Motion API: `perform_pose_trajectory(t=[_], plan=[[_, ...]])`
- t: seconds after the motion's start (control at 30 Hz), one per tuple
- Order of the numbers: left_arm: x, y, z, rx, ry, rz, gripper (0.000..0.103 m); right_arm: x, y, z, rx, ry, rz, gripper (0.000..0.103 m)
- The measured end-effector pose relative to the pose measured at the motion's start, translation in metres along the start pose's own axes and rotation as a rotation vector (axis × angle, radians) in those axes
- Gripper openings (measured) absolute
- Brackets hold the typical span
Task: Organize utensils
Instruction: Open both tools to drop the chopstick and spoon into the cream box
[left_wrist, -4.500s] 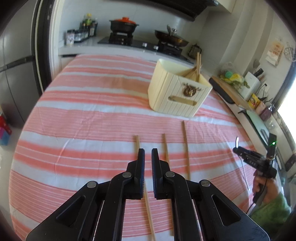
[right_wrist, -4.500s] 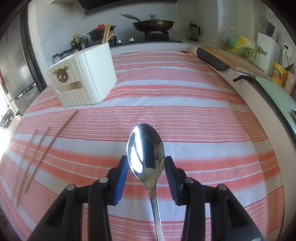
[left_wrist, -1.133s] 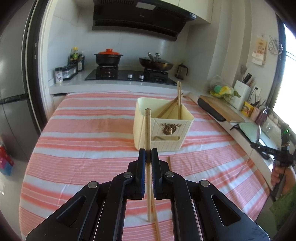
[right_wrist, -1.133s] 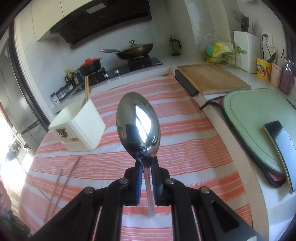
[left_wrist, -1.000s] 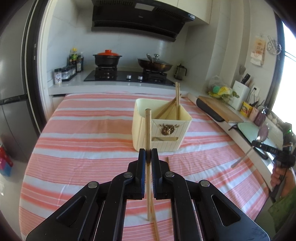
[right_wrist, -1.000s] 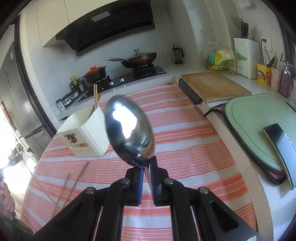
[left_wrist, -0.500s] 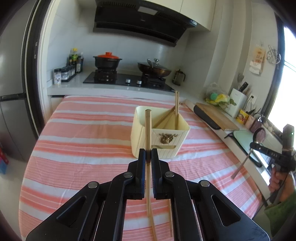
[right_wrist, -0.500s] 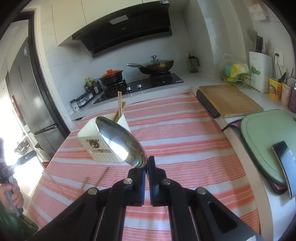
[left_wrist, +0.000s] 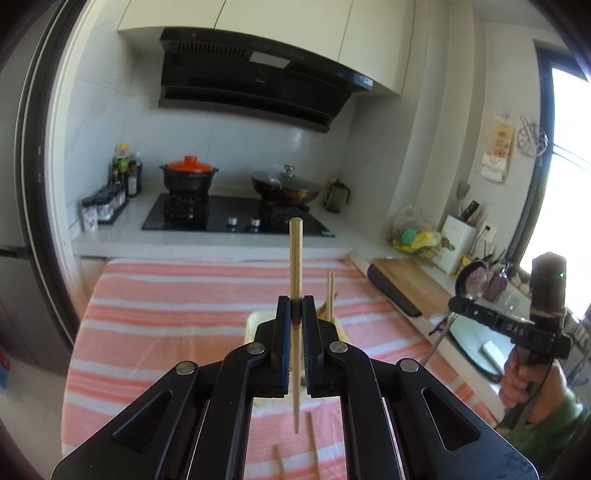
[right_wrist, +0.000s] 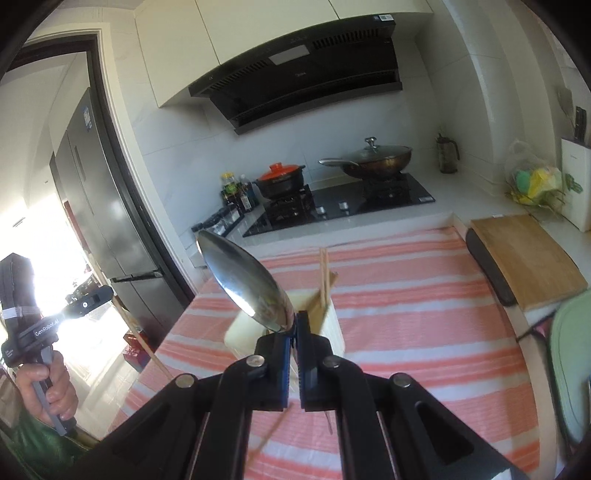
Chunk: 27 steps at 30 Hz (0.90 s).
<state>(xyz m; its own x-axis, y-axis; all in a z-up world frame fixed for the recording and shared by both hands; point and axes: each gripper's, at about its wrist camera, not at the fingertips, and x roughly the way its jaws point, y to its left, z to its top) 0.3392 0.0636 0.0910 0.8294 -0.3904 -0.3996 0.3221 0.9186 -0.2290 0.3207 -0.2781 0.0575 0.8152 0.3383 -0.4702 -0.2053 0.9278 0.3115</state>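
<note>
My left gripper (left_wrist: 295, 304) is shut on a wooden chopstick (left_wrist: 295, 258) and holds it upright, high above the striped table. The cream utensil holder (left_wrist: 255, 325) with chopsticks (left_wrist: 330, 295) in it sits just beyond and below the fingers, mostly hidden. Two loose chopsticks (left_wrist: 312, 439) lie on the cloth below. My right gripper (right_wrist: 294, 325) is shut on a steel spoon (right_wrist: 247, 280), bowl up and tilted left, above the holder (right_wrist: 332, 325). The right gripper also shows in the left wrist view (left_wrist: 458, 304); the left gripper shows at the left of the right wrist view (right_wrist: 105, 293).
The table has a pink-and-white striped cloth (left_wrist: 166, 295). A wooden cutting board (right_wrist: 524, 258) lies at its right edge, next to a green mat (right_wrist: 572, 350). Behind is a hob with a red-lidded pot (left_wrist: 189, 175) and a wok (left_wrist: 286, 186). A fridge (right_wrist: 107, 221) stands left.
Both grippers have risen and tilted up, so the table sits lower in view. The spoon has moved left toward the holder; the chopstick is now over the holder.
</note>
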Motion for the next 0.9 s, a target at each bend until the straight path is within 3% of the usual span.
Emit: perform_pose_trajectory(t=[0.13,0.23,0.5,0.7,0.77,0.83,0.9], plan=[[0.035,-0.003,0.039,0.011,-0.042,0.008,0.004,0.044,0.017,0.040,-0.011,-0.028,0.056,0.003],[0.069,-0.004,0.046,0.018,-0.021,0.013,0.004,0.088,0.022,0.052,-0.034,0.000,0.049,0.003],[0.181,0.014,0.004,-0.033,0.216,0.015,0.004,0.201,-0.014,0.008,0.081,0.290,0.013,0.003],[0.232,0.025,-0.028,-0.098,0.378,0.044,0.007,0.236,-0.037,-0.012,0.118,0.421,-0.083,0.009],[0.227,0.025,-0.032,-0.108,0.401,0.052,0.022,0.232,-0.038,-0.008,0.122,0.443,-0.098,0.016],[0.209,0.023,-0.033,-0.109,0.376,0.057,0.054,0.211,-0.031,0.002,0.098,0.424,-0.092,0.029],[0.177,0.022,-0.036,-0.078,0.340,0.078,0.065,0.183,-0.019,0.012,0.030,0.382,-0.090,0.039]])
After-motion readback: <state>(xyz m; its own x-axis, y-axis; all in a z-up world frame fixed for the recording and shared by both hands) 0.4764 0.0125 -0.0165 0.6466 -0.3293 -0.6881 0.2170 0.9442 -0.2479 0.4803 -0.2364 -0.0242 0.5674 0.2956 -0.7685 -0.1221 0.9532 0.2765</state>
